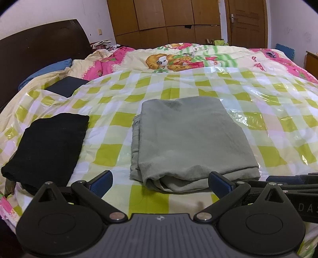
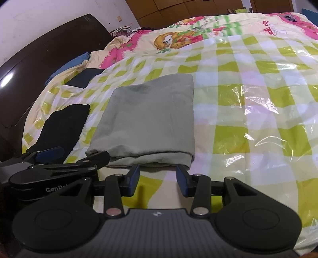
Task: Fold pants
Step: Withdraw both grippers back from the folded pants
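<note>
Grey-green pants (image 1: 186, 137) lie folded into a flat rectangle on the green-checked plastic sheet (image 1: 268, 119) over the bed; they also show in the right wrist view (image 2: 151, 117). My left gripper (image 1: 160, 181) is open, its blue pads just short of the pants' near edge, holding nothing. My right gripper (image 2: 158, 178) is open and empty, its fingertips at the near right corner of the folded pants. The left gripper also shows at the left of the right wrist view (image 2: 69, 153). The right gripper's arm shows at the right edge of the left wrist view (image 1: 294, 184).
Folded black pants (image 1: 49, 146) lie to the left of the grey ones. A dark flat box (image 1: 67, 86) sits farther back left. A cartoon-print quilt (image 1: 178, 57) covers the far bed. A dark headboard (image 1: 35, 49) runs along the left; wooden wardrobes (image 1: 169, 17) stand behind.
</note>
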The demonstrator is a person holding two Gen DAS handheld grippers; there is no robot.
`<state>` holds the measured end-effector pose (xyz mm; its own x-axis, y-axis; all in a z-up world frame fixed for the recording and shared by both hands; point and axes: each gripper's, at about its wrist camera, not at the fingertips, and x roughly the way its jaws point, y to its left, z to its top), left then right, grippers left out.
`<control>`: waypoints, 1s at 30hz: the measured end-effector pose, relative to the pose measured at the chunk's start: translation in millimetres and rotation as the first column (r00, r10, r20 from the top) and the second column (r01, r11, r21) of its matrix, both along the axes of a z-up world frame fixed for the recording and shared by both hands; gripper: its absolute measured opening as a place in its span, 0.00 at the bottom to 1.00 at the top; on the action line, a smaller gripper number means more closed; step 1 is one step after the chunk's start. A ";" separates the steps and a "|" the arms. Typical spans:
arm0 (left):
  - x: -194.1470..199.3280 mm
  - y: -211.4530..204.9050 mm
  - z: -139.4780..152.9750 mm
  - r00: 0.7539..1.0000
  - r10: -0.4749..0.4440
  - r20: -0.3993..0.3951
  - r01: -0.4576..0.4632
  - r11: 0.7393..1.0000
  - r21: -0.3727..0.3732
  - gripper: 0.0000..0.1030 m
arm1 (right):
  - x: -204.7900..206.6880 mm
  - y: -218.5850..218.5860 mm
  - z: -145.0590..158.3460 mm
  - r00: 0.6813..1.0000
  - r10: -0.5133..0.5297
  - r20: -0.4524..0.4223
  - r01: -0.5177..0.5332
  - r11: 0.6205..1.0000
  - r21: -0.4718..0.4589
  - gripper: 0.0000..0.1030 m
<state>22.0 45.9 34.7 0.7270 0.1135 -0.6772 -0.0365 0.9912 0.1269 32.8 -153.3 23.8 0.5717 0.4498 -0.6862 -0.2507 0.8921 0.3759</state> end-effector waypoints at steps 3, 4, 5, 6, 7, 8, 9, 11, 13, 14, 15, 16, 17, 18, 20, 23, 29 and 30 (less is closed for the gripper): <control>-1.6 -0.2 -1.7 1.000 0.006 -0.011 -0.005 1.000 0.002 1.00 | -2.7 0.1 -1.7 1.000 -0.001 0.000 0.001 1.000 -0.006 0.41; -2.1 0.2 -2.8 1.000 0.006 -0.016 -0.006 1.000 -0.001 1.00 | -3.6 0.3 -2.2 1.000 -0.001 -0.002 0.001 1.000 -0.008 0.41; -3.0 0.8 -4.2 1.000 0.007 -0.018 -0.007 1.000 -0.006 1.00 | -4.6 0.3 -3.2 1.000 -0.002 -0.005 0.002 1.000 -0.008 0.41; -3.7 1.2 -5.6 1.000 0.008 -0.021 -0.008 1.000 -0.013 1.00 | -5.2 0.1 -4.0 1.000 -0.003 -0.008 0.003 1.000 -0.007 0.41; -4.1 1.4 -6.6 1.000 0.008 -0.024 -0.009 1.000 -0.018 1.00 | -6.1 -0.1 -4.5 1.000 -0.005 -0.008 0.005 1.000 -0.008 0.41; -4.7 1.6 -7.8 1.000 0.010 -0.028 -0.010 1.000 -0.024 1.00 | -6.8 -0.5 -5.2 1.000 -0.006 -0.007 0.006 1.000 -0.010 0.41; -5.3 1.4 -8.9 1.000 0.012 -0.029 -0.012 1.000 -0.027 1.00 | -7.4 -1.0 -5.8 1.000 -0.007 -0.008 0.007 1.000 -0.010 0.41; -7.2 0.4 -11.8 0.999 0.015 -0.033 -0.016 0.999 -0.030 1.00 | -9.1 -1.9 -7.9 1.000 -0.011 -0.011 0.011 1.000 -0.010 0.41; -9.0 -0.8 -14.0 0.999 0.011 -0.034 -0.012 0.999 -0.030 1.00 | -10.7 -3.0 -10.0 1.000 -0.013 -0.010 0.013 1.000 -0.014 0.41; -9.8 -1.3 -14.4 0.999 0.009 -0.032 -0.010 1.000 -0.030 1.00 | -11.9 -3.5 -11.0 1.000 -0.014 -0.008 0.014 1.000 -0.014 0.41; -10.6 -1.5 -14.3 1.000 0.008 -0.029 -0.009 1.000 -0.029 1.00 | -12.6 -4.3 -11.7 1.000 -0.015 -0.006 0.015 1.000 -0.012 0.41; -11.3 -1.7 -14.2 1.000 0.008 -0.025 -0.009 1.000 -0.028 1.00 | -13.4 -4.8 -12.1 1.000 -0.017 -0.004 0.017 1.000 -0.009 0.41; -12.2 -1.9 -14.2 1.000 0.010 -0.020 -0.011 1.000 -0.027 1.00 | -14.3 -5.2 -12.1 1.000 -0.018 -0.001 0.018 1.000 -0.006 0.41; -12.4 -1.9 -14.3 1.000 0.012 -0.017 -0.012 1.000 -0.028 1.00 | -14.3 -5.1 -12.0 1.000 -0.019 0.000 0.019 1.000 -0.006 0.41; -12.3 -1.3 -15.3 1.000 0.012 -0.020 -0.013 0.999 -0.032 1.00 | -15.3 -4.2 -11.9 1.000 -0.020 0.007 0.020 1.000 -0.009 0.41; -11.3 -0.9 -16.9 1.000 0.010 -0.028 -0.011 0.999 -0.037 1.00 | -15.5 -4.3 -13.4 1.000 -0.018 0.010 0.018 1.000 -0.015 0.41; -10.9 -3.9 -19.1 0.999 -0.001 -0.032 0.000 1.000 -0.021 1.00 | -15.3 -6.6 -14.0 0.999 -0.030 0.013 0.030 1.000 -0.009 0.41; -11.0 -4.1 -19.1 0.999 -0.001 -0.032 0.001 1.000 -0.020 1.00 | -14.9 -6.9 -14.2 1.000 -0.029 0.011 0.029 1.000 -0.008 0.42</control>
<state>11.0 41.8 15.6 0.7052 0.0991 -0.7020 -0.0319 0.9936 0.1083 17.9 -160.1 9.6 0.5921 0.4270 -0.6834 -0.2287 0.9022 0.3656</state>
